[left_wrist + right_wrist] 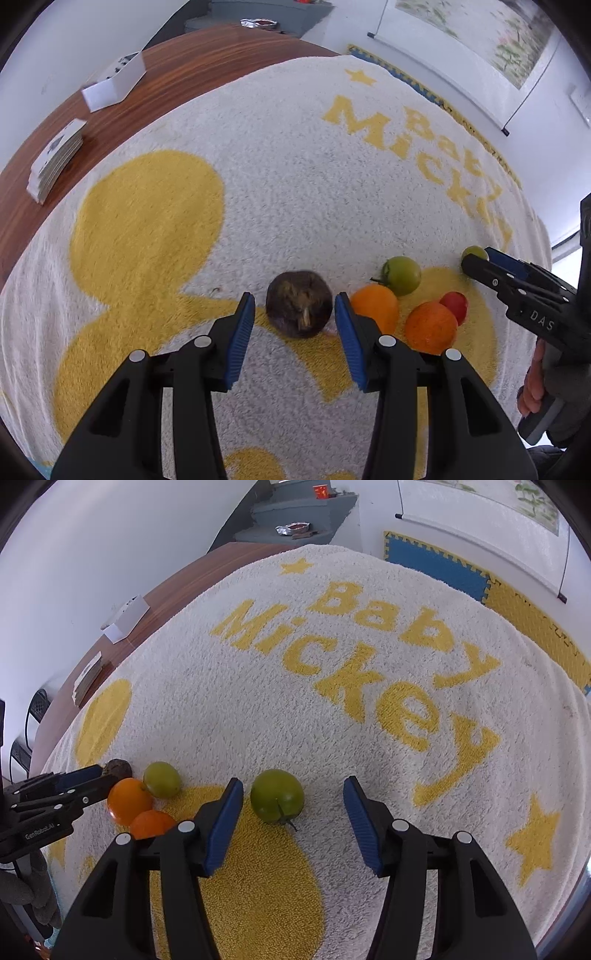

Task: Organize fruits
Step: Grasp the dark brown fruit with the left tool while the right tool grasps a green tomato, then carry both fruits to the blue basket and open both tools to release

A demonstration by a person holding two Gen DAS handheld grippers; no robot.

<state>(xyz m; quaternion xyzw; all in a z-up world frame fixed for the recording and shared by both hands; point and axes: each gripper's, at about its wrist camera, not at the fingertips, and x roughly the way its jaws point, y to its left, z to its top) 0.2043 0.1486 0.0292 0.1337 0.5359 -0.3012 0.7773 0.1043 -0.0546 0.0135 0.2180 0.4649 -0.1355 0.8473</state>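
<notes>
Left wrist view: the left gripper (295, 310) is spread wide, gripping nothing, with a dark brown fruit (299, 303) lying on the towel (280, 184) between its blue fingertips and apart from both pads. Just right of the right-hand pad sits an orange (375, 306); a second orange (430, 326) lies further right, with a red fruit (455, 305) touching it on the far side. A green fruit with a stem (402, 275) rests just beyond the first orange. At far right, the right gripper (474, 260) reaches in beside a second green fruit (472, 253), a hand (532, 387) on its handle.

Right wrist view: the right gripper (293, 794) is likewise released, jaws well apart. The second green fruit (277, 799) lies between them, nearer the left pad, touching neither. To the left, both oranges, the other green fruit and the dark fruit cluster near the left gripper's tip.

The white-and-yellow towel covers a wooden table (110, 122); a white box (114, 83) and a stack of cards (55, 160) stand at its far left.
</notes>
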